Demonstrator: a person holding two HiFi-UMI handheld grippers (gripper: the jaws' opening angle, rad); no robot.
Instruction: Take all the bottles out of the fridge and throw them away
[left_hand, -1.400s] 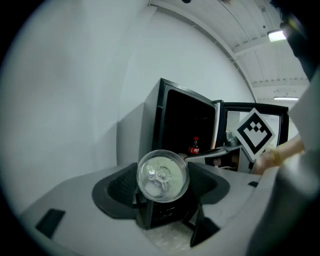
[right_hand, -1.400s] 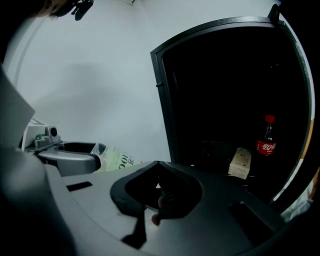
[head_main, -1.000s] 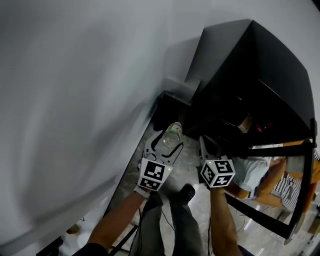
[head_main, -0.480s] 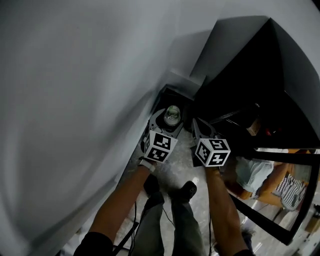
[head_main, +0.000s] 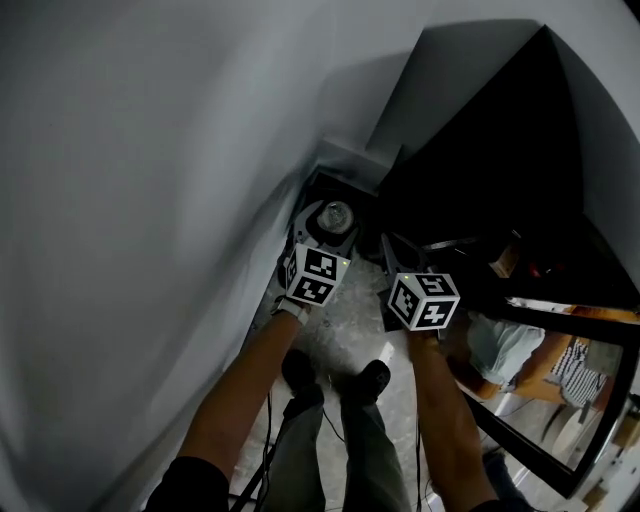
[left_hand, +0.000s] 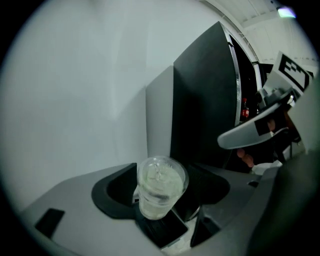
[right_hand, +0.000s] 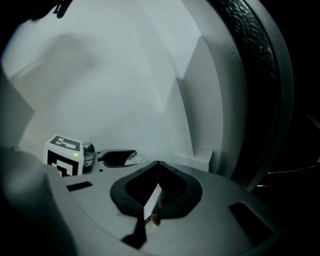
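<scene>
White wall (head_main: 150, 200), black fridge (head_main: 500, 140), pale floor (head_main: 345, 335); left tongs (left_hand: 162, 200) grip bottle (left_hand: 159, 181), right tongs (right_hand: 156, 192) closed.

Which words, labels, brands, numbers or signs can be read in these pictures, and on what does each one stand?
No text can be read anywhere.
Left marker cube and right marker cube: black and white square patterns only, no letters.
Bottle: clear, no label shows.
Red item inside the fridge: too small and blurred to read.
</scene>
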